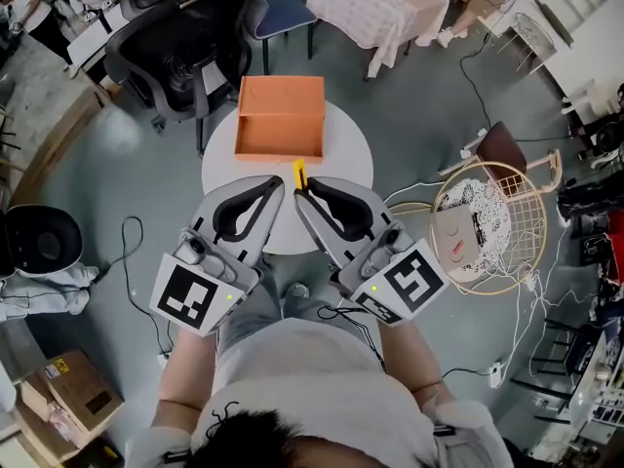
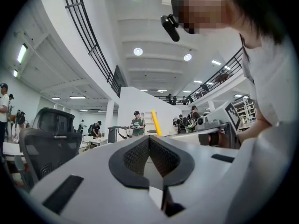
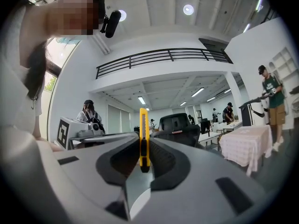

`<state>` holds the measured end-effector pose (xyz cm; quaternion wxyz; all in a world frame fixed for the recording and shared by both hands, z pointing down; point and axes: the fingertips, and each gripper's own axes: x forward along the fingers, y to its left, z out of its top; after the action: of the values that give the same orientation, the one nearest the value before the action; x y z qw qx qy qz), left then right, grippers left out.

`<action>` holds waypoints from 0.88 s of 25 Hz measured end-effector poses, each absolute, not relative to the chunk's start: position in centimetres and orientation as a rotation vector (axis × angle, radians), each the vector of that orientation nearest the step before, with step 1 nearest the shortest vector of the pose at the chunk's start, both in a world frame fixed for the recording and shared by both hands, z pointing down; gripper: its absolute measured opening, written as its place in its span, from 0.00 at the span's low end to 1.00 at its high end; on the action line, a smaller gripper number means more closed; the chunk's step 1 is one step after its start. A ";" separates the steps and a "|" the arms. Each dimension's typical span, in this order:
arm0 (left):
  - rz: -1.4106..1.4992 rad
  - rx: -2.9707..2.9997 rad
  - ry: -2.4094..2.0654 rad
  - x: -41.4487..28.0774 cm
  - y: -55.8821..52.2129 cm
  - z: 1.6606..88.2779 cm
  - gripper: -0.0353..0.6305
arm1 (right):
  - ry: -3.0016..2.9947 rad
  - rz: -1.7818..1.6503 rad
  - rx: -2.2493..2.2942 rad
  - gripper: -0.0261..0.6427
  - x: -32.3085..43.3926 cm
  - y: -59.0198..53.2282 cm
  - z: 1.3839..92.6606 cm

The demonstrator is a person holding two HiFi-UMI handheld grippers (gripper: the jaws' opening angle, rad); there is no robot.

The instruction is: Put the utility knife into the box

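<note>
Holding gripper (right): we find the right gripper (image 3: 143, 146) clamped on the knife (image 3: 144, 133), jaws narrow, pads pressing its two flat sides.
Knife: yellow, upright between the pads, lower end seated in the jaws, upper length projecting past the tips.
Knife position: in the head view we see it over the table (image 1: 346, 154), just at the near edge of the box (image 1: 281, 149) and not inside it.
Left gripper (image 1: 277, 187): jaws closed tip to tip, with nothing between them. It lies just beside the right gripper, and the two sets of tips are near each other.
Box: orange, open, lid folded back on the far side. It rests on the far half of the table.
Table: round, white.
Surroundings: we note a black chair (image 1: 175, 47) beyond the table and a wire basket (image 1: 497, 227) on the floor at the right.
</note>
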<state>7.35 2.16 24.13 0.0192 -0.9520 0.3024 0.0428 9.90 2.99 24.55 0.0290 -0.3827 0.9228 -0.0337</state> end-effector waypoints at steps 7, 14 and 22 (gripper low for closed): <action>0.108 -2.979 0.837 7.0 -2.1 24.0 0.07 | 2.818 -0.113 -1.280 0.14 9.5 -1.3 24.6; 0.082 -3.021 0.706 5.5 -8.5 25.2 0.07 | 2.767 -0.107 -1.388 0.14 7.7 -7.7 25.3; 0.058 -3.068 0.566 4.2 -13.9 26.3 0.07 | 2.709 -0.131 -1.513 0.14 6.3 -13.1 26.1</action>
<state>4.17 -13.89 26.31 0.0108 -0.9832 0.1815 0.0186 6.30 -13.09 26.12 0.0178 -0.4871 0.8721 -0.0422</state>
